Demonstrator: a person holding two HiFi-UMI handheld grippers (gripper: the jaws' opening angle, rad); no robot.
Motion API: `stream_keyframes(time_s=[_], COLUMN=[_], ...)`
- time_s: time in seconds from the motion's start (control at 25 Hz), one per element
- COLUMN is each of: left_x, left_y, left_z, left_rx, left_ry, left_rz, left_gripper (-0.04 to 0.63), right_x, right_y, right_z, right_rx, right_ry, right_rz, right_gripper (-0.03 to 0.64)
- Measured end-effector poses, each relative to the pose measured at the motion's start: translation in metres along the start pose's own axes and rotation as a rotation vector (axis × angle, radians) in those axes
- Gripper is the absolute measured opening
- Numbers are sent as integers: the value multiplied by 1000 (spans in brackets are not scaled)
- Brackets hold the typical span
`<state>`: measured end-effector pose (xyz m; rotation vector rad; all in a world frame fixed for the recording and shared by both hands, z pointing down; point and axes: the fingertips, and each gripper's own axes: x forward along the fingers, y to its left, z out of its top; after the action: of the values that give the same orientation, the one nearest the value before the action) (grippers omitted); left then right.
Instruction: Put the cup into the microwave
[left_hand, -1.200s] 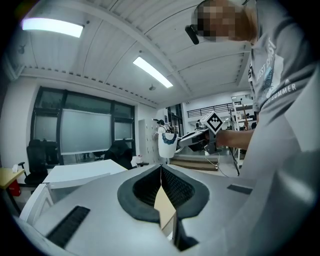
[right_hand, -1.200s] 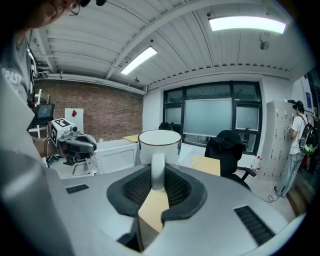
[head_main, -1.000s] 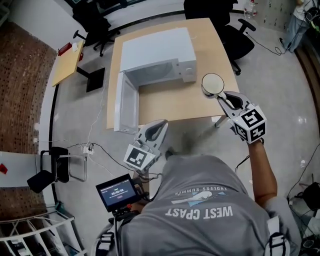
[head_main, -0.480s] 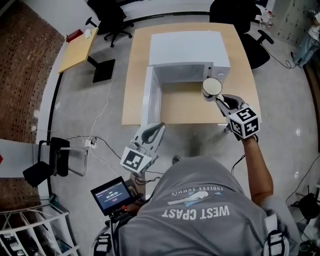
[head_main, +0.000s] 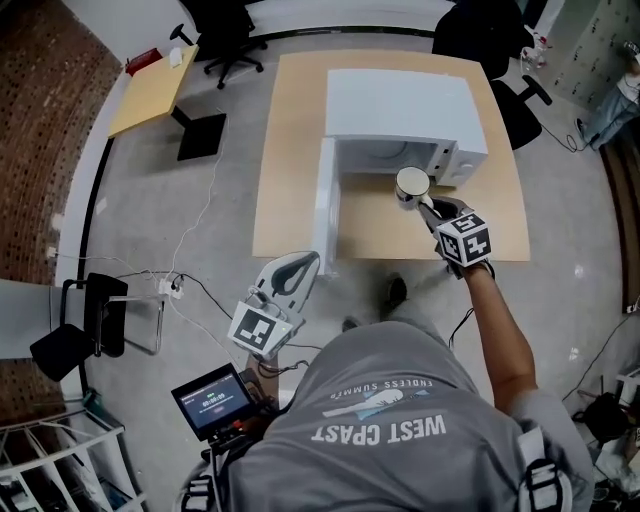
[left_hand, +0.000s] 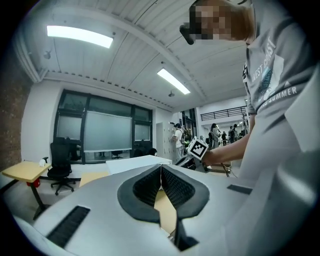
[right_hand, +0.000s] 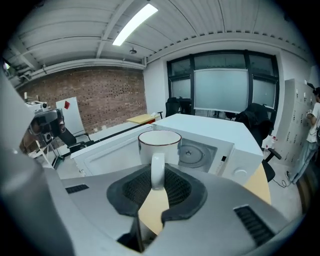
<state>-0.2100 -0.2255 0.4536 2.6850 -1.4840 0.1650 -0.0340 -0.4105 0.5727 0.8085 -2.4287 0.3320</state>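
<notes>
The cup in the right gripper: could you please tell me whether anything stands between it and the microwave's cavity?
Nothing visible does. The door of the microwave is swung open at the left, the cup, gripped by its handle in the right gripper, hangs before the opening, and only the turntable shows inside.

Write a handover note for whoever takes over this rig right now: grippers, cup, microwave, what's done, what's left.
Left gripper: shut, empty, off the table's near edge.
Right gripper: shut on the cup by its handle, cup upright.
Microwave: on the table, door swung open; cup held in the air just in front of the opening, not inside.
Done: door open, cup picked up.
Left: set cup inside, release, withdraw.
</notes>
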Motion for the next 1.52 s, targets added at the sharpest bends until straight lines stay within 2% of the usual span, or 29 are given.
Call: stream_keyframes(time_s=[0.24, 0.36, 0.56, 0.72, 1.04, 1.24, 1.36, 1.44, 1.52], left_x=[3, 8, 17, 26, 51, 51, 38, 36, 40], left_y=[43, 56, 86, 98, 126, 146, 158, 169, 173], left_z=[-16, -13, -23, -45, -62, -61, -60, -62, -60], left_rx=[-29, -65, -78, -94, -137, -171, -197, -216, -215], left_ry=[69, 65, 101, 127, 143, 161, 210, 253, 243], left_rz=[67, 103, 169, 191, 223, 233, 236, 223, 212], left_gripper=[21, 21, 21, 21, 21, 21, 21, 21, 21], right_x=[87, 129, 191, 227, 273, 293, 304, 311, 306], right_y=[-33, -55, -90, -110, -138, -137, -124, -134, -149], right_z=[-5, -15, -20, -16, -6, 15, 23, 31, 35], right_rx=[40, 48, 78, 63, 46, 39, 38, 31, 35], right_ry=[80, 113, 126, 86, -31, -78, -85, -102, -127], right_rz=[-13, -22, -52, -82, -125, -128, -111, -132, -171], right_gripper=[69, 69, 69, 69, 69, 69, 69, 69, 69])
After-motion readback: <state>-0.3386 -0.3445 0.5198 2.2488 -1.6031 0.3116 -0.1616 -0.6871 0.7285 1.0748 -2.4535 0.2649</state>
